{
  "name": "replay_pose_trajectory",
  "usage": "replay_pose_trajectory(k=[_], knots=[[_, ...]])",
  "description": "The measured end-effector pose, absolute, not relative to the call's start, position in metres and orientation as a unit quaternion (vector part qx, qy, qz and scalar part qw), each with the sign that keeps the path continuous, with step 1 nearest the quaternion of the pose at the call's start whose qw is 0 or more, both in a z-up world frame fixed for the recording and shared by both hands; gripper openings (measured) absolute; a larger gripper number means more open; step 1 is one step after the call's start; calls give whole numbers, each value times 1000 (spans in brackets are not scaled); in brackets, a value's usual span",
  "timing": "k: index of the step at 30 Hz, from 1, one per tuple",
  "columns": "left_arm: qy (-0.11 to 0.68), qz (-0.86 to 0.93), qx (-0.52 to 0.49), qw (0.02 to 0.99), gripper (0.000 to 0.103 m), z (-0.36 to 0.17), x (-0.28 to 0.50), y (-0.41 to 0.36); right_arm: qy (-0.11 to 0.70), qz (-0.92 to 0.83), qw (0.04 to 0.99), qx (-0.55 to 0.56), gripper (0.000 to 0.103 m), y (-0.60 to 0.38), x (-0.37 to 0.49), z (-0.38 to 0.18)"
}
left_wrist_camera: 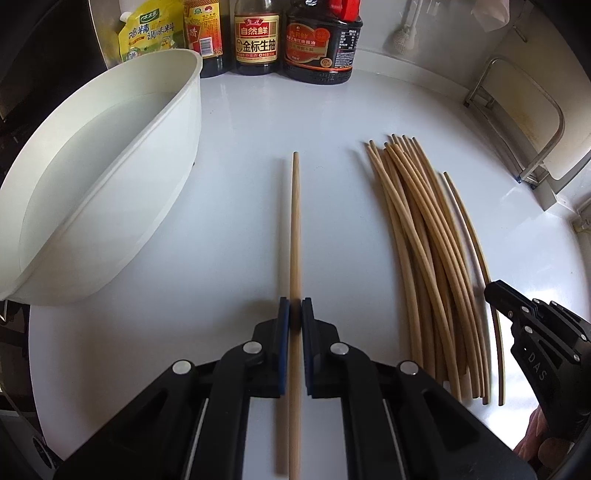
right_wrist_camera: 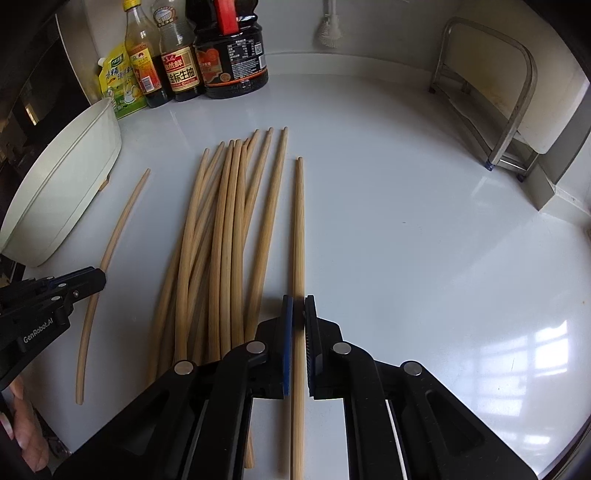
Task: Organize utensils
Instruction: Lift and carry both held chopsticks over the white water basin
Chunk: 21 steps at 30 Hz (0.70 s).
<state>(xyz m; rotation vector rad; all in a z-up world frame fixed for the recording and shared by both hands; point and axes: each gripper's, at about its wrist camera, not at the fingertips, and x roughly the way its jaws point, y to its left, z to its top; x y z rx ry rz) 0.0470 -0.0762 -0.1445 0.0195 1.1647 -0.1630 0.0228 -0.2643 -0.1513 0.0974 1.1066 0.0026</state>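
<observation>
On the white counter lies a pile of wooden chopsticks [left_wrist_camera: 424,240] [right_wrist_camera: 221,240]. Left of it a single chopstick [left_wrist_camera: 295,221] [right_wrist_camera: 118,229] lies apart, and my left gripper [left_wrist_camera: 295,306] [right_wrist_camera: 99,277] is shut on it near its thick end. Another single chopstick [right_wrist_camera: 299,221] [left_wrist_camera: 469,225] lies along the pile's right side, with my right gripper [right_wrist_camera: 298,304] [left_wrist_camera: 493,291] shut on it. Both chopsticks still rest flat on the counter. A large white bowl [left_wrist_camera: 177,147] [right_wrist_camera: 74,177] stands at the far left.
Sauce bottles [left_wrist_camera: 258,40] [right_wrist_camera: 181,70] and a yellow seasoning pouch [left_wrist_camera: 147,33] line the back wall. A metal rack [left_wrist_camera: 517,122] [right_wrist_camera: 509,110] stands at the right, a brush [right_wrist_camera: 328,29] hangs behind. A hand [right_wrist_camera: 26,435] grips the left tool.
</observation>
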Motion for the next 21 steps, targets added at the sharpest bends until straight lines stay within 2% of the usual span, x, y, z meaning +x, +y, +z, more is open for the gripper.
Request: replay_pose_trajectory(k=[11,21], knots=[[525,-151,14,837,7,-84,62,-79,496,-10,864,89,6,-261,25,-93],[470,-151,13,869,7,-16,94,-20,457,43,883,95,6,-182,69,-39]])
